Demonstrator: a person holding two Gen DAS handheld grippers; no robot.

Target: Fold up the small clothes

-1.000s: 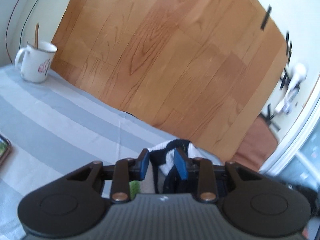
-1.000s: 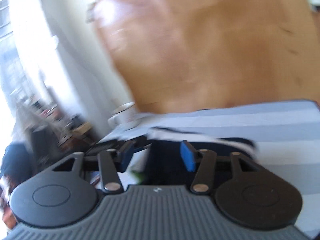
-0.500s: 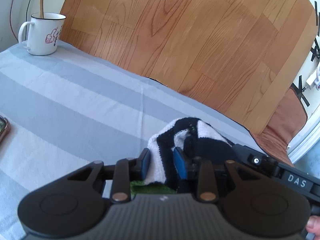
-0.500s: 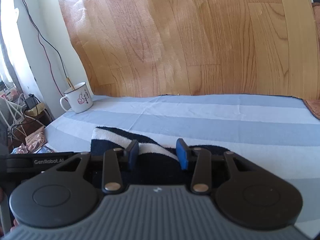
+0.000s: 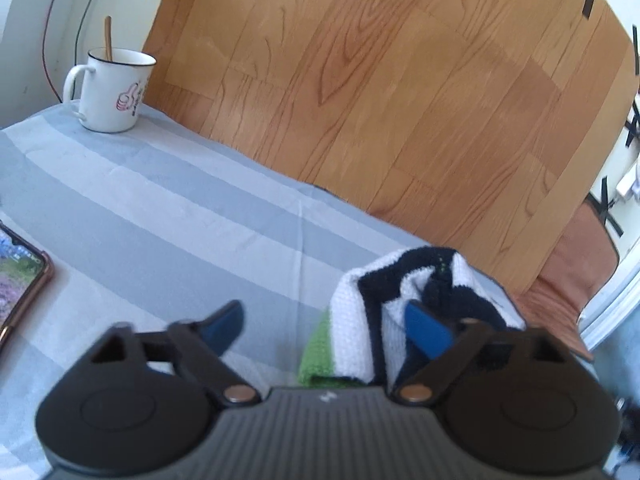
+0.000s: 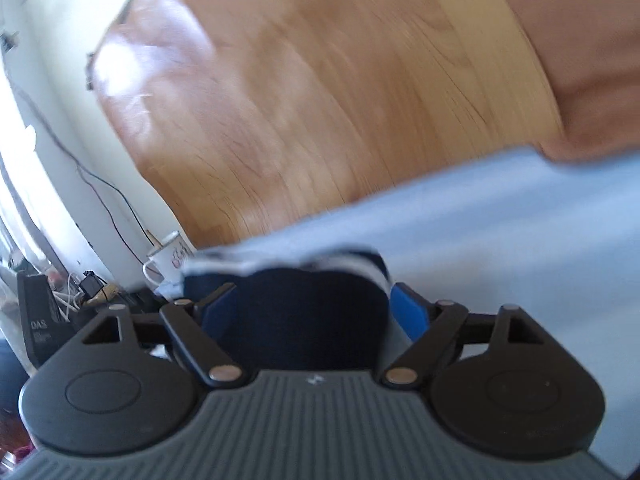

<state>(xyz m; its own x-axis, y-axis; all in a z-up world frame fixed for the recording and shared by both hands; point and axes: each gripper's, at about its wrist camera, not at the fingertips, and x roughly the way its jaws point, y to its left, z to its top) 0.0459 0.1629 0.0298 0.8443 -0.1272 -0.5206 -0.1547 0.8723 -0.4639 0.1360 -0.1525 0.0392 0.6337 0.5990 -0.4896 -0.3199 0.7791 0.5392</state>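
A small knitted garment (image 5: 360,320) with navy, white and green stripes lies bunched on the grey striped cloth (image 5: 160,216). My left gripper (image 5: 324,326) is open, its jaws wide apart; the garment lies between them, close to the right finger. In the blurred right wrist view the garment (image 6: 304,304) shows as a dark navy mass between the spread jaws of my right gripper (image 6: 312,312), which is open too. I cannot tell whether either gripper touches the fabric.
A white mug (image 5: 110,90) with a stick in it stands at the far left corner, also in the right wrist view (image 6: 170,260). A phone (image 5: 20,276) lies at the left edge. A wood-pattern panel (image 5: 380,100) rises behind the table. Cables and clutter (image 6: 80,292) lie off the left.
Both grippers were shut on the garment and have opened wide, letting it go. The garment now rests on the cloth. The right wrist view has tilted and blurred with motion.
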